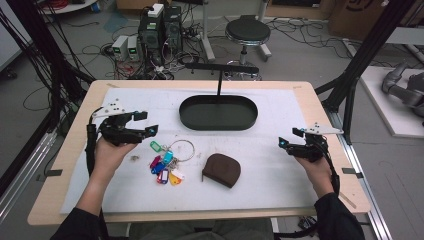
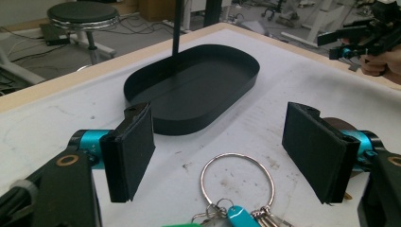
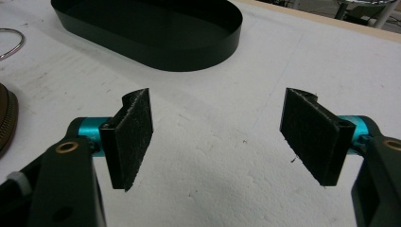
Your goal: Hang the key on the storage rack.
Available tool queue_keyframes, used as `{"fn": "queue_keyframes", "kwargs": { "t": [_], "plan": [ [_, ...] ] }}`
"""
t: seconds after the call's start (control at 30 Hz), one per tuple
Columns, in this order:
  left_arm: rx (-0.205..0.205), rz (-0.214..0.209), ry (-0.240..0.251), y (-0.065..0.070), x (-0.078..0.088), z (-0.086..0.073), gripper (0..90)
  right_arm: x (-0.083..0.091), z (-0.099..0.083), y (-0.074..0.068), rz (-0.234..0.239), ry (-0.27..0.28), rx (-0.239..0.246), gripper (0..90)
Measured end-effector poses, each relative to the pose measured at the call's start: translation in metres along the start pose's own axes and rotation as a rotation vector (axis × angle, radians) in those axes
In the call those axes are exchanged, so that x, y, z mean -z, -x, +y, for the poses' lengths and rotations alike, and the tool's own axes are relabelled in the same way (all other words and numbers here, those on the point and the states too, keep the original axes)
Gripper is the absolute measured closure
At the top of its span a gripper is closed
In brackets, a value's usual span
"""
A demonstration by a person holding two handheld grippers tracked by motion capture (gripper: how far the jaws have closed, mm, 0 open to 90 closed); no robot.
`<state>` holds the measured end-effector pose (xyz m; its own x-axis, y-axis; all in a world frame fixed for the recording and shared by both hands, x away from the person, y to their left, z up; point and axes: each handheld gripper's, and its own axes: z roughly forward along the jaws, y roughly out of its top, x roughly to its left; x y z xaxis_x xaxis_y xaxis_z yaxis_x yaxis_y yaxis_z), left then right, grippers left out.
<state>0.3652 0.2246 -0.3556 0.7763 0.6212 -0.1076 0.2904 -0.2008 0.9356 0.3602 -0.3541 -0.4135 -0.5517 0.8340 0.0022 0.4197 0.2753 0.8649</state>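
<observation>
A: Where are the keys now?

B: The key ring with coloured tags [image 1: 167,162] lies on the white mat [image 1: 280,180], near the middle and a little to the left. The left gripper [image 1: 145,123] is just beside it, held above the mat; in the left gripper view the metal ring [image 2: 236,177] lies low between its two black pads [image 2: 135,151].

A: Does that gripper hold something?

B: No. Its jaws stand wide apart and nothing is between the pads, only the mat under them.

A: And the other one?

B: The right gripper [image 1: 290,137] is at the right side of the mat, well apart from the keys. Its jaws are also wide, with nothing in them.

A: What else is around?

B: A brown pouch [image 1: 221,170] lies just right of the keys. Behind them is a black oval tray [image 1: 190,119] with a thin post rising from it. A small dark speck [image 1: 134,158] lies left of the keys; maybe dirt, I cannot tell. Nothing lies between the left gripper and the keys.
</observation>
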Motion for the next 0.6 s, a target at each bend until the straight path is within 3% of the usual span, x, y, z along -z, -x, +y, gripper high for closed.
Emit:
{"fn": "queue_keyframes", "kwargs": {
  "t": [0.3, 0.6],
  "plan": [
    [-0.057, -0.023, -0.065, 0.011, -0.026, 0.002, 25.9, -0.004, 0.001, 0.000, 0.005, 0.005, 0.008, 27.2],
    [-0.037, -0.034, -0.099, 0.011, -0.040, 0.000, 27.4, -0.005, 0.001, -0.001, 0.011, 0.001, 0.009, 27.3]
  ]
}}
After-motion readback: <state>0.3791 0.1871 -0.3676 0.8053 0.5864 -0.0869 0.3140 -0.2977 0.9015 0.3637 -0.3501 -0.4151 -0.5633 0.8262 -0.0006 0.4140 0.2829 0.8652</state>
